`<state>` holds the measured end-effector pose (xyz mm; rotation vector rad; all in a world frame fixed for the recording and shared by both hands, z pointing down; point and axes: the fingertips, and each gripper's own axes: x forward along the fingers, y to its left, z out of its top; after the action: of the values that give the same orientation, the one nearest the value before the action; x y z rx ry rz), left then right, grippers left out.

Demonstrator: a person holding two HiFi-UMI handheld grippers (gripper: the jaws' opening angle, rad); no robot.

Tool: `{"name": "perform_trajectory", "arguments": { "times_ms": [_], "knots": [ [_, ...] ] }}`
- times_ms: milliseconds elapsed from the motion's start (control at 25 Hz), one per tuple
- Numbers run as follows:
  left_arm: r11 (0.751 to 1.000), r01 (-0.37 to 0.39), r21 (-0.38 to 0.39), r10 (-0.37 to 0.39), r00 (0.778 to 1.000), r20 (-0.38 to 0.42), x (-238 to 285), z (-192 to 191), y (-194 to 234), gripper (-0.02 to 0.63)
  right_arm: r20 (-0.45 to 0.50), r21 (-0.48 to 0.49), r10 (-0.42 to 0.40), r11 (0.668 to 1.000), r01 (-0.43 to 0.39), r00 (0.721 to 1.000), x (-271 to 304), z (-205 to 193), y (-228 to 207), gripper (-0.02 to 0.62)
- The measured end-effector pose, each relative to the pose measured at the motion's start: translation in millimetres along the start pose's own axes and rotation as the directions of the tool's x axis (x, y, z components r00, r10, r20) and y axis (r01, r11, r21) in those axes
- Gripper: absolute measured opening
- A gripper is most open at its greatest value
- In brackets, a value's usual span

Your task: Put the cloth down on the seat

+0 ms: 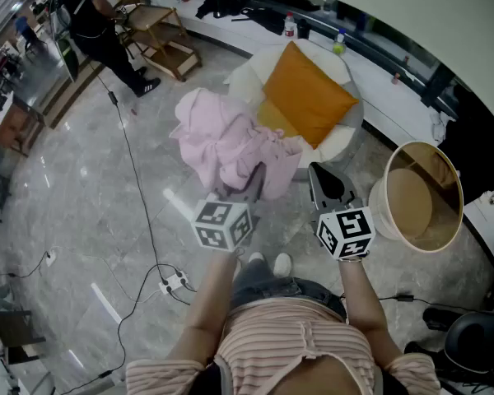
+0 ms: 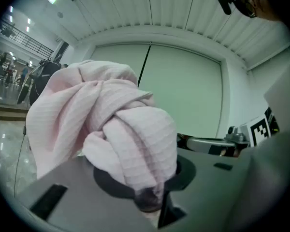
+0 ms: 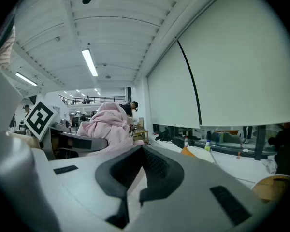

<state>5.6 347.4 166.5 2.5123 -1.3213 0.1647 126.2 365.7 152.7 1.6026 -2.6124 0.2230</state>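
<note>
Between the clamped fingers of the left gripper (image 2: 152, 199), the bunched pink cloth (image 1: 222, 142) hangs aloft, short of the seat (image 1: 247, 76) ahead. The right gripper (image 1: 328, 179) has its fingers nearly together and holds nothing. The carry looks underway; next comes lowering the cloth onto the seat and releasing it.

Both arms are out in front of the body, elbows bent, the two grippers side by side and pointing forward, dipped slightly below level. The left gripper (image 1: 249, 186) has its jaws clamped on a fold of the pink cloth (image 1: 222, 142), which bunches up over them. Its marker cube (image 1: 223, 224) sits just above the bare left forearm (image 1: 204, 307). The right gripper (image 1: 328, 186) is just beside it on the right, jaws drawn together with nothing between them, carrying no load. Its marker cube (image 1: 346, 232) faces upward, and the right forearm (image 1: 364, 299) runs straight back to the torso.
</note>
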Motion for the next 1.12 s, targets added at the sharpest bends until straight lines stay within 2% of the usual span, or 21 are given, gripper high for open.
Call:
{"name": "perform_trajectory", "arguments": {
  "times_ms": [440, 640, 880, 1120],
  "knots": [
    [1.000, -0.011, 0.008, 0.011, 1.000, -0.001, 2, -4, -3, 0.106, -0.010, 0.004, 0.009, 1.000, -0.009, 1.000, -2, -8, -5, 0.008],
    [1.000, -0.031, 0.002, 0.031, 1.000, -0.003, 5, -7, 1, 0.106, 0.003, 0.047, 0.038, 0.998, -0.038, 0.999, -6, -14, -10, 0.009],
    [0.998, -0.061, 0.012, 0.062, 0.998, -0.011, 11, -9, 8, 0.106, -0.011, 0.090, 0.016, 0.996, -0.015, 1.000, -3, -23, -33, 0.009],
    [0.996, -0.093, -0.006, 0.093, 0.996, -0.004, 14, 6, 38, 0.106, -0.025, 0.122, -0.018, 0.992, 0.021, 1.000, 16, -16, -46, 0.008]
  ]
}}
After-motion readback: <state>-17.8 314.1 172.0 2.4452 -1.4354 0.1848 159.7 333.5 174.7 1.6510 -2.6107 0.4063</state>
